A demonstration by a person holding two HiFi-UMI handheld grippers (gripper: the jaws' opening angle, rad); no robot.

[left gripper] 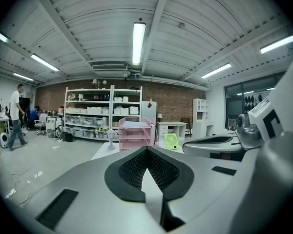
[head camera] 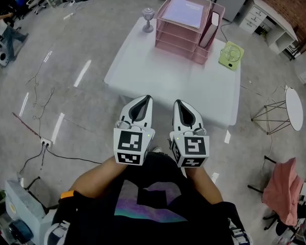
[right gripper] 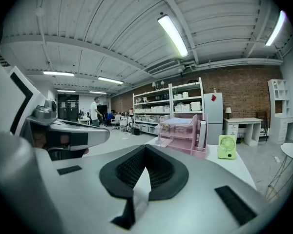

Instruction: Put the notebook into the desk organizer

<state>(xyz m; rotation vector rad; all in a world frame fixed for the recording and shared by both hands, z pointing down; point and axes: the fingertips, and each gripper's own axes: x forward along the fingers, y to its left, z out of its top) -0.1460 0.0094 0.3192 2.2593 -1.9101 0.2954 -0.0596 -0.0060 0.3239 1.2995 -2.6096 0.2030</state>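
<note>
A pink tiered desk organizer [head camera: 186, 29] stands at the far side of the white table [head camera: 163, 80]. A flat lavender notebook [head camera: 182, 10] lies on its top tier, and a white flat item [head camera: 213, 24] stands upright in its side slot. My left gripper [head camera: 145, 99] and right gripper [head camera: 179, 103] hang side by side close to my body, over the table's near edge. Both are shut and hold nothing. The organizer [left gripper: 135, 134] shows far ahead of the closed left jaws [left gripper: 146, 151], and likewise the organizer [right gripper: 181, 133] beyond the right jaws [right gripper: 145, 148].
A green desk fan [head camera: 231, 54] sits right of the organizer and a small goblet-shaped lamp [head camera: 148, 20] left of it. A round side table [head camera: 293, 107] and a chair with pink cloth [head camera: 280, 185] stand to the right. Cables [head camera: 41, 139] run over the floor at left. A person [left gripper: 15, 116] walks far off.
</note>
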